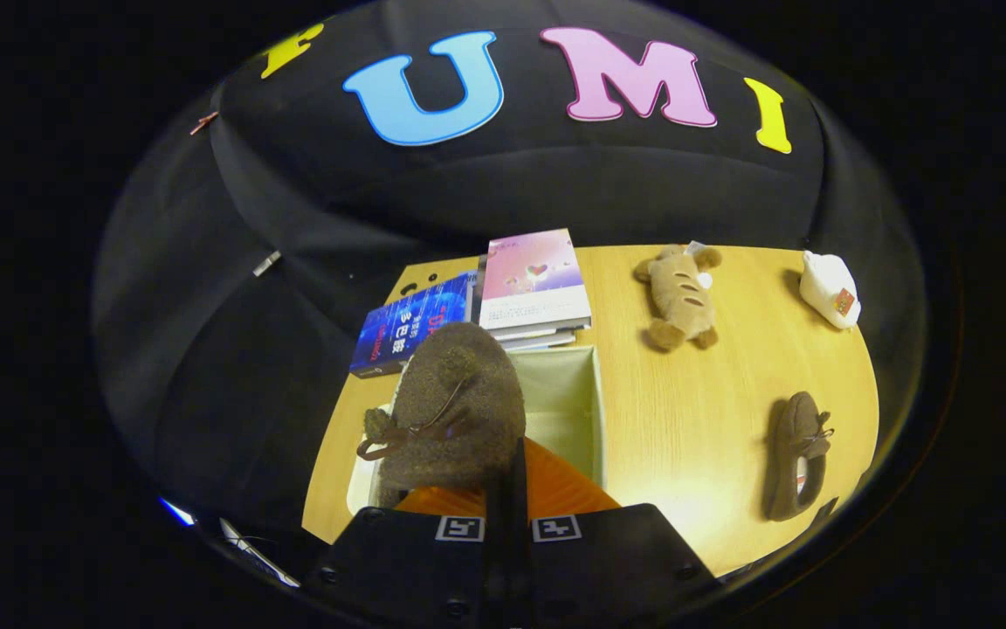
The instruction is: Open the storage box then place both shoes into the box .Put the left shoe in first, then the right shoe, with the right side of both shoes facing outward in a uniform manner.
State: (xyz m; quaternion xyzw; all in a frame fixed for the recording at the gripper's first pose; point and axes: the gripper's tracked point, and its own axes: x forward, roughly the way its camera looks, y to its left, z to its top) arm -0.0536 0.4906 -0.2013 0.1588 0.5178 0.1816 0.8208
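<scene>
Brown fuzzy shoe (455,411) is hanging toe-up from the gripper (507,489), fingers pinched tight on its heel, just over the open storage box (586,411). Grip is looking thin, so it could be slipping or landing with the wrong side facing out. Second shoe (795,459) is lying on the worktop (695,419), well apart from the box.
</scene>
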